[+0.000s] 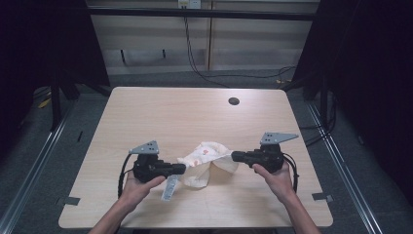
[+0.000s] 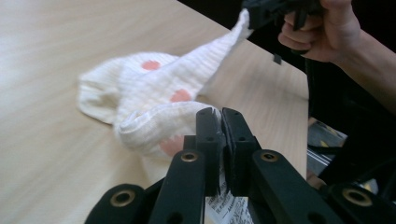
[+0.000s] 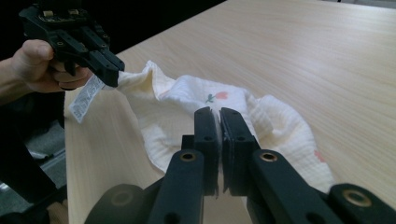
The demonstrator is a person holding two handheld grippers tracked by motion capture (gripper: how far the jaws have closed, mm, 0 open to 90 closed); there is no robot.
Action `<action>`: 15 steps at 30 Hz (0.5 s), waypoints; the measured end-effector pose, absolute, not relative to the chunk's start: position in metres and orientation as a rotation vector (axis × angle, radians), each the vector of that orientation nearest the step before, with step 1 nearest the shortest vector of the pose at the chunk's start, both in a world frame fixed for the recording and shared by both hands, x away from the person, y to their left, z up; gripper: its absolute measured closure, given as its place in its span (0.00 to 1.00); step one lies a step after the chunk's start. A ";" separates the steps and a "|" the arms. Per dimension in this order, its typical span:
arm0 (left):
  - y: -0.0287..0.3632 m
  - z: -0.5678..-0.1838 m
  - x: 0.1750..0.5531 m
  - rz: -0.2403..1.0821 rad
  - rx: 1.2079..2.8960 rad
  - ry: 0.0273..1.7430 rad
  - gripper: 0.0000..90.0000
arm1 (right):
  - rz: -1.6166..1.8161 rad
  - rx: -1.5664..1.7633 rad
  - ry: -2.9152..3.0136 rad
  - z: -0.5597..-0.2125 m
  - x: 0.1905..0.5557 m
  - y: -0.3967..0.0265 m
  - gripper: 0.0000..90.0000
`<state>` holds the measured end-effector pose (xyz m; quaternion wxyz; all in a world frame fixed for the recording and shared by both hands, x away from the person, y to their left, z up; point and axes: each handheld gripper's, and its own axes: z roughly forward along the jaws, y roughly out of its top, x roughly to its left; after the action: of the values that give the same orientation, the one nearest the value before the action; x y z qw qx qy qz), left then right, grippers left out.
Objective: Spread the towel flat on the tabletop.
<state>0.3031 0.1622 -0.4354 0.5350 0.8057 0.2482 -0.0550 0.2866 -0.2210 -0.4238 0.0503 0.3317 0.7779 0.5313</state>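
The left gripper [image 1: 182, 169] is clamping one edge of the cream cloth [image 1: 207, 163], its jaws pressed together on the fabric beside the white care label [image 1: 171, 188], which is hanging below them. The right gripper [image 1: 234, 156] is pinching the opposite edge, jaws likewise closed on the cloth (the fabric is running taut up to its tips in the left gripper view [image 2: 219, 116]). The cloth is sagging between the two grippers, its middle resting on the table [image 1: 160, 112] toward the near edge, roughly midway between the left and right edges. The far half of the table is lying bare up to the cable hole [image 1: 234, 101] near the far right corner. Wide margins are remaining at both side edges.
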 end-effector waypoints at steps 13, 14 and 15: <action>0.198 -0.401 0.317 0.004 1.884 0.615 0.96 | 1.611 1.001 2.284 -0.387 0.292 -0.239 0.96; 0.200 -0.397 0.318 0.008 1.881 0.610 0.96 | 1.617 0.996 2.278 -0.384 0.293 -0.241 0.96; 0.200 -0.397 0.318 0.008 1.881 0.610 0.96 | 1.617 0.996 2.278 -0.384 0.293 -0.241 0.96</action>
<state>0.3180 0.2004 -0.3971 0.5498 0.7946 0.2576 0.0033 0.2929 -0.2406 -0.3836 0.0879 0.3345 0.7652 0.5430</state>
